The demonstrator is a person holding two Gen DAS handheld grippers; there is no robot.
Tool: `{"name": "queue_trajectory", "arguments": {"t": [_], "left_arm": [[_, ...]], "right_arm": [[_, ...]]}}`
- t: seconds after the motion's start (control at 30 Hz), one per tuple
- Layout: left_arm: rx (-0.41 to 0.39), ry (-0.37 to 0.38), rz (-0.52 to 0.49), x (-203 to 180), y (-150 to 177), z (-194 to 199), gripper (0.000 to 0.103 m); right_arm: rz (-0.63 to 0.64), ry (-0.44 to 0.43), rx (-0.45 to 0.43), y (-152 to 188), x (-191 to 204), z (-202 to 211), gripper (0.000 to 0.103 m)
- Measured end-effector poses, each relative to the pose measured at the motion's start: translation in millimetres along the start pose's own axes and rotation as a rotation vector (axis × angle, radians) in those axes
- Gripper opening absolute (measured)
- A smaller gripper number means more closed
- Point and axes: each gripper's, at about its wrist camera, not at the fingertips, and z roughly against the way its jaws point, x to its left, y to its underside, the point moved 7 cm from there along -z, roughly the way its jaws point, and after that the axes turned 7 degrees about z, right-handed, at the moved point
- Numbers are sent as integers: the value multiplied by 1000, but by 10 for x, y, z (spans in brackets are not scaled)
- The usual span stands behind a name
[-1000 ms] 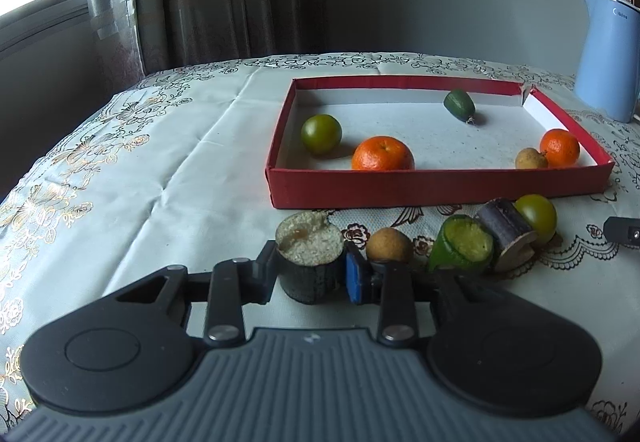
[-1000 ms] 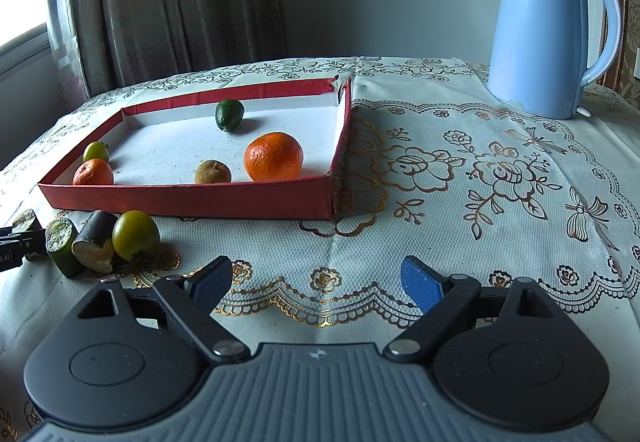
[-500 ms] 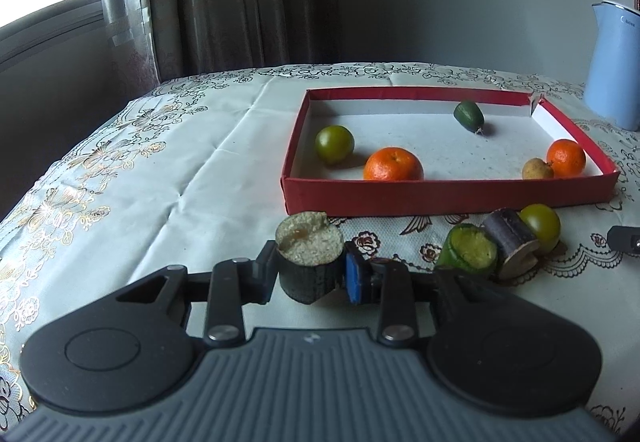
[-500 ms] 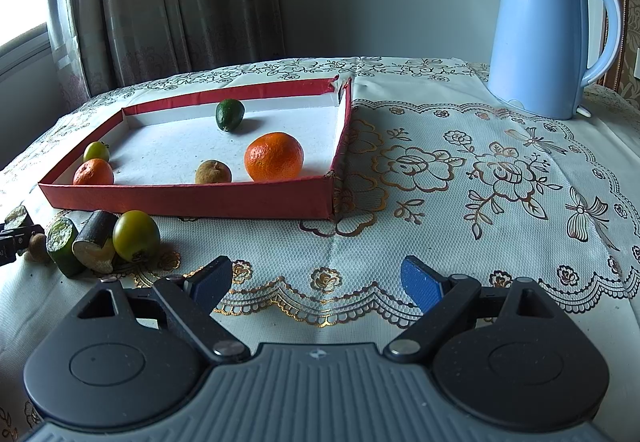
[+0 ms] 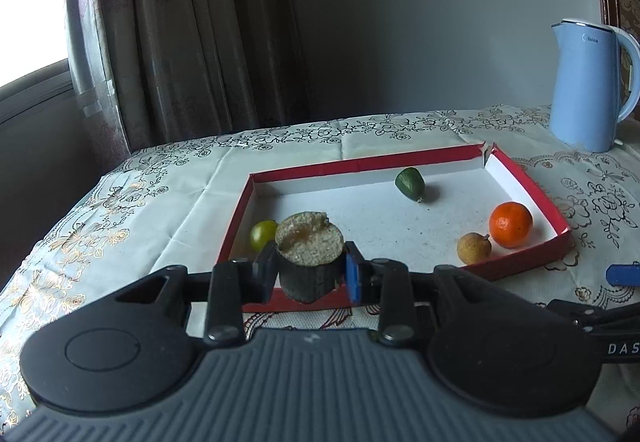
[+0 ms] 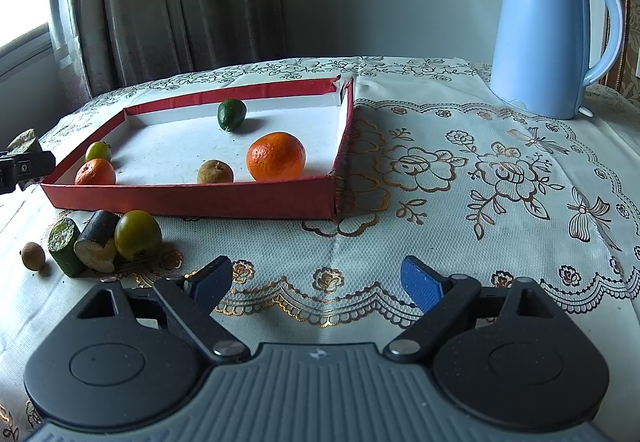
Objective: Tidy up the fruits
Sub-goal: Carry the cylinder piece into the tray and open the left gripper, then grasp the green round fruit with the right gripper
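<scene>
While I am carrying the dark-skinned cane piece (image 5: 310, 262) in my left gripper (image 5: 311, 274), its fingers clamped on the piece's sides and its pale cut face turned up, I am listing the table (image 6: 460, 242) left to right.

Loose, near the front edge, outside the tray: small brown longan (image 6: 32, 256); green cut piece (image 6: 64, 246); second cane piece (image 6: 98, 246); green round fruit (image 6: 138, 235), the last three touching in a row.

Inside the red tray (image 6: 192, 199): green-yellow fruit (image 6: 98, 151) and small orange (image 6: 95, 172) at the left end; brown longan (image 6: 215, 171) and large orange (image 6: 276, 156) by the front wall; dark green fruit (image 6: 231, 114) toward the back wall.

My right gripper (image 6: 316, 282) is hanging low over the tablecloth, spread wide, carrying nothing.

Step in hand, as I judge it: carrying the held piece over the tray's front wall. I should be keeping it above the rim, aiming for bare white floor mid-tray, lowering it flat on its cut end before letting go, so it does not roll.

Far right corner: blue kettle (image 6: 548, 37), marked "Midea". The left view shows "DAS" on a strap, cut off.
</scene>
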Motion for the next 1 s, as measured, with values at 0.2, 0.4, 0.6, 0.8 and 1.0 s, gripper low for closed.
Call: {"name": "queue_trajectory", "arguments": {"t": [0.2, 0.4, 0.6, 0.8, 1.0], "left_arm": [[15, -8, -2, -188, -119, -307, 31], [48, 2, 17, -223, -191, -588, 31], [75, 13, 47, -185, -141, -702, 63], [-11, 5, 60, 75, -162, -265, 96], [-45, -31, 152, 712, 92, 255, 103]], "right_arm": [[-18, -14, -3, -4, -26, -3, 92], [-31, -24, -7, -11, -37, -4, 93], [-32, -25, -8, -13, -36, -8, 93], [-35, -29, -9, -14, -40, -4, 93], [-26, -37, -43, -30, -16, 47, 93]]}}
